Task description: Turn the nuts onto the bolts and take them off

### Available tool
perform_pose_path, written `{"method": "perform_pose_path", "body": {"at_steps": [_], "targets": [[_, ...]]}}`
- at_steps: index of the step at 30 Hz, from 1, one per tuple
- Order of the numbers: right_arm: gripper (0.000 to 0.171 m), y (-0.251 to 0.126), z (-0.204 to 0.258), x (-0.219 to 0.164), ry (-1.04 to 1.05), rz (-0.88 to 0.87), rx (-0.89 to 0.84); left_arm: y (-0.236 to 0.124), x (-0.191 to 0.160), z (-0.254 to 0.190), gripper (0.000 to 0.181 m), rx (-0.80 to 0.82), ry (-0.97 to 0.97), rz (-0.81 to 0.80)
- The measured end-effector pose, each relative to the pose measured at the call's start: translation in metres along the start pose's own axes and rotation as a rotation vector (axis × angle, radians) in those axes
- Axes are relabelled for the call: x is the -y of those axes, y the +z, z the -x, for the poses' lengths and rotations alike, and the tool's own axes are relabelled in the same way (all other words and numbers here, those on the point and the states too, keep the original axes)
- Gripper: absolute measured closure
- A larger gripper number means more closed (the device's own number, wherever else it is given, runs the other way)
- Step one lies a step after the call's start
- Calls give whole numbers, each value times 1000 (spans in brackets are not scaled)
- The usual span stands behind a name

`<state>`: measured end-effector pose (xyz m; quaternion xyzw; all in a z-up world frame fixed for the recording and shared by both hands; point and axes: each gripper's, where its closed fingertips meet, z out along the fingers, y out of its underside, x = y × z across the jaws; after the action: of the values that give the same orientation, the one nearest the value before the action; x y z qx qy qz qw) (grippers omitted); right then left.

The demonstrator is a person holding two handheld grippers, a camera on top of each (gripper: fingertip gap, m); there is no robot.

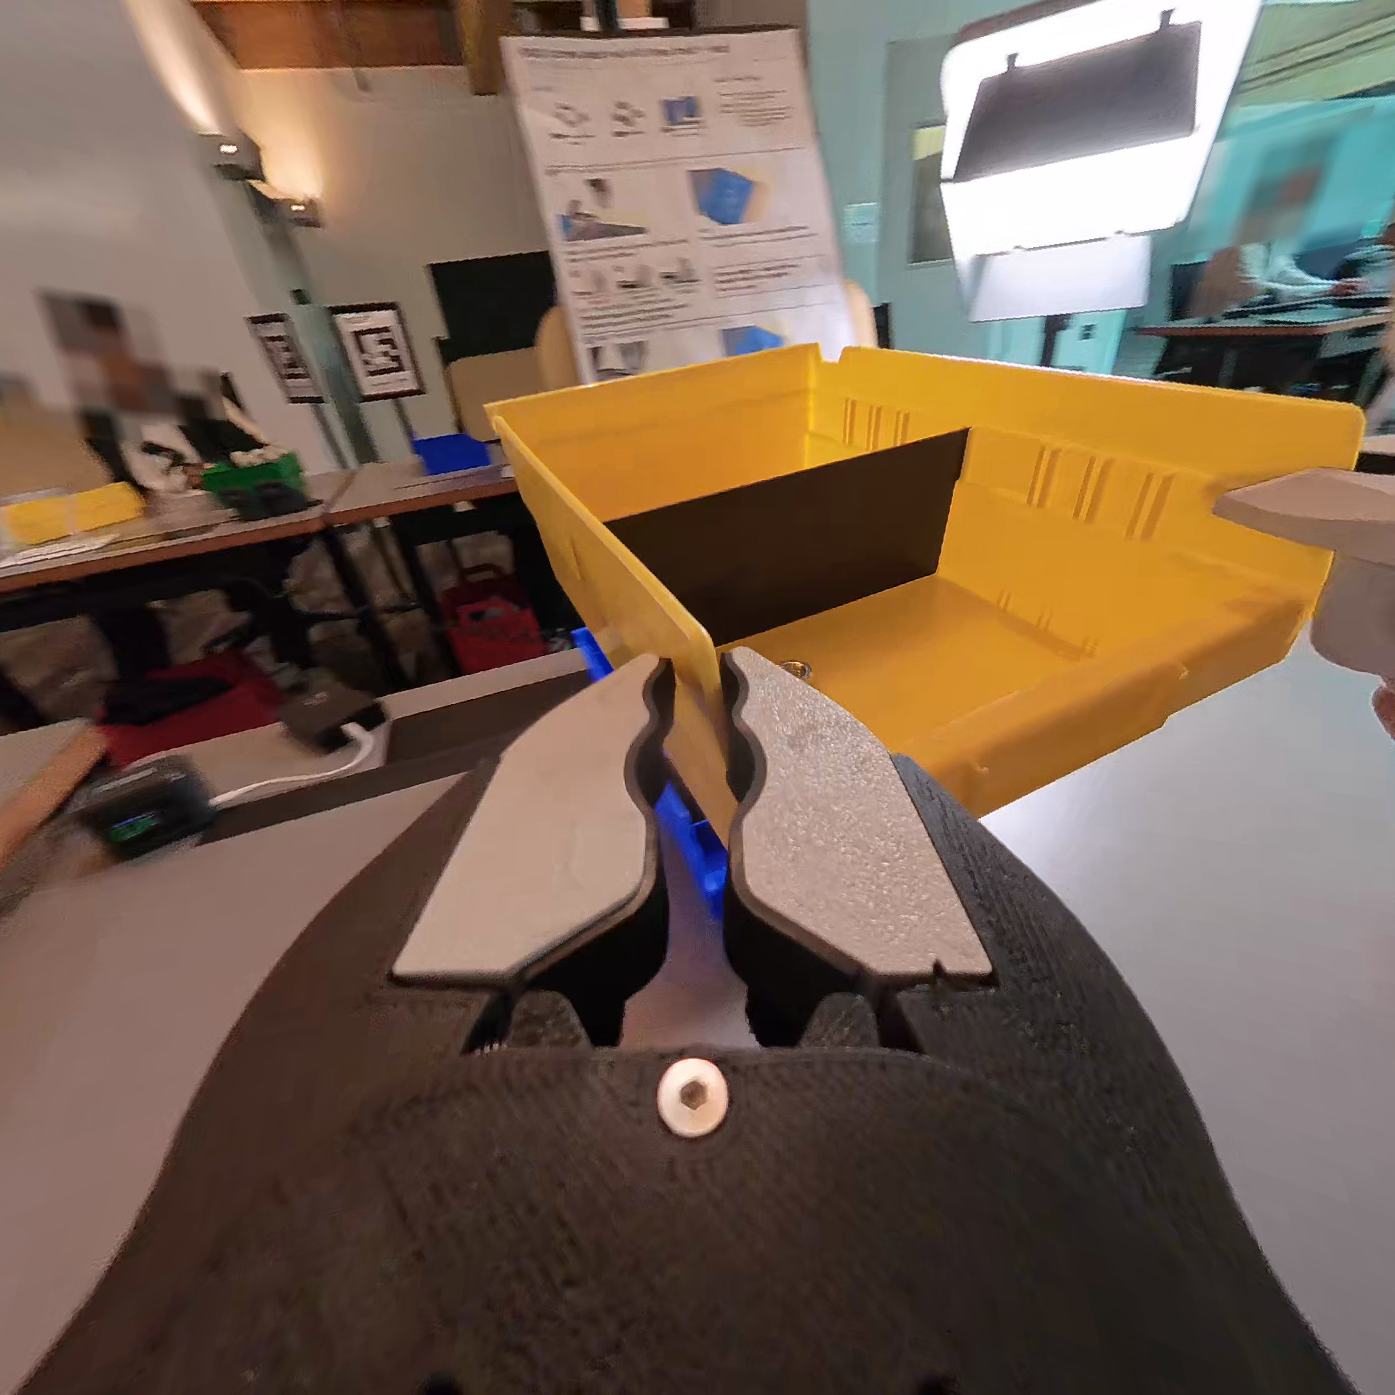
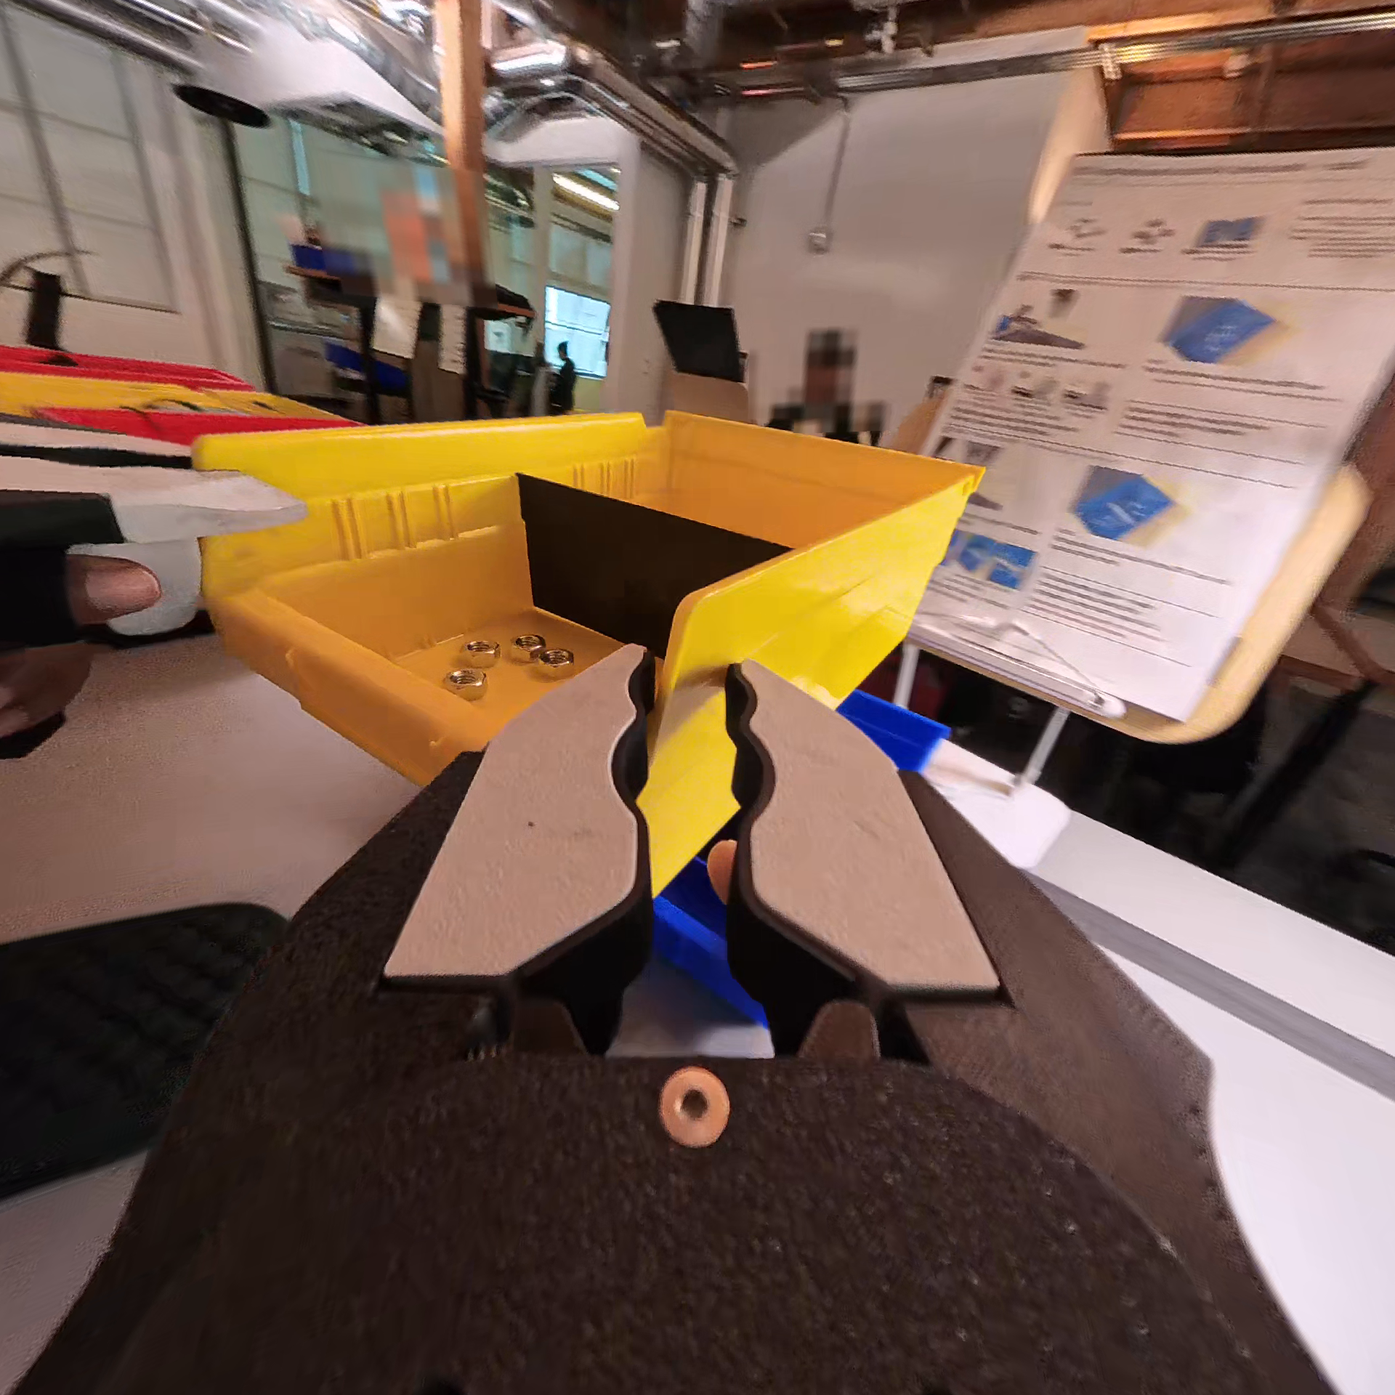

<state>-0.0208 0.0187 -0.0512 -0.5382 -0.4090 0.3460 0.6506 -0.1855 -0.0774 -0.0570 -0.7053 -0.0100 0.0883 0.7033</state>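
Note:
A yellow bin point(image 1: 679, 453) with a black divider point(image 1: 785, 543) is held between both grippers and looks raised off the table. My left gripper point(image 1: 696, 672) is shut on the bin's left side wall. My right gripper point(image 2: 687, 672) is shut on its right side wall point(image 2: 815, 596). Several steel nuts point(image 2: 513, 657) lie loose on the bin floor in the near compartment; one nut point(image 1: 794, 668) shows in the left wrist view. No bolts show. Each gripper also appears at the other view's edge: the right point(image 1: 1328, 513) and the left point(image 2: 211, 506).
A blue bin point(image 2: 891, 725) sits under the yellow one and also shows in the left wrist view point(image 1: 691, 830). A poster board on a stand point(image 2: 1170, 423) is to the right. A black mat point(image 2: 113, 1019) lies on the white table point(image 2: 189, 792). Across from one pair of fingers to the other is roughly 20 cm.

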Motion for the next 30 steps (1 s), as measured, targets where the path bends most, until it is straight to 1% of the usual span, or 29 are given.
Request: {"method": "perform_pose_path", "body": {"at_steps": [3,6,10,14,17,20,22,25,28,30], "targets": [[153,45,39,-2,20,-4,107,-25,-6,49,170,105,2,17],[153,83,75,-12,44,1,191,-43,-23,90,171,180,4,46],[152,123,113,-45,117,75,272,-55,-59,132,171,244,-7,98],[151,146,143,-79,117,130,314,-56,-104,164,173,271,-18,148],[150,158,152,-109,122,177,345,-51,-135,172,173,265,-40,163],[149,164,150,-137,123,237,367,-44,-156,170,170,236,-48,169],[149,166,145,-150,122,269,373,-38,-161,166,169,221,-46,131],[151,165,133,-161,52,349,361,-28,-167,156,166,179,-35,144],[141,153,122,-160,55,409,440,-21,-175,140,158,67,-57,237],[130,138,113,-155,17,444,514,-24,-157,141,151,77,-44,199]]}}
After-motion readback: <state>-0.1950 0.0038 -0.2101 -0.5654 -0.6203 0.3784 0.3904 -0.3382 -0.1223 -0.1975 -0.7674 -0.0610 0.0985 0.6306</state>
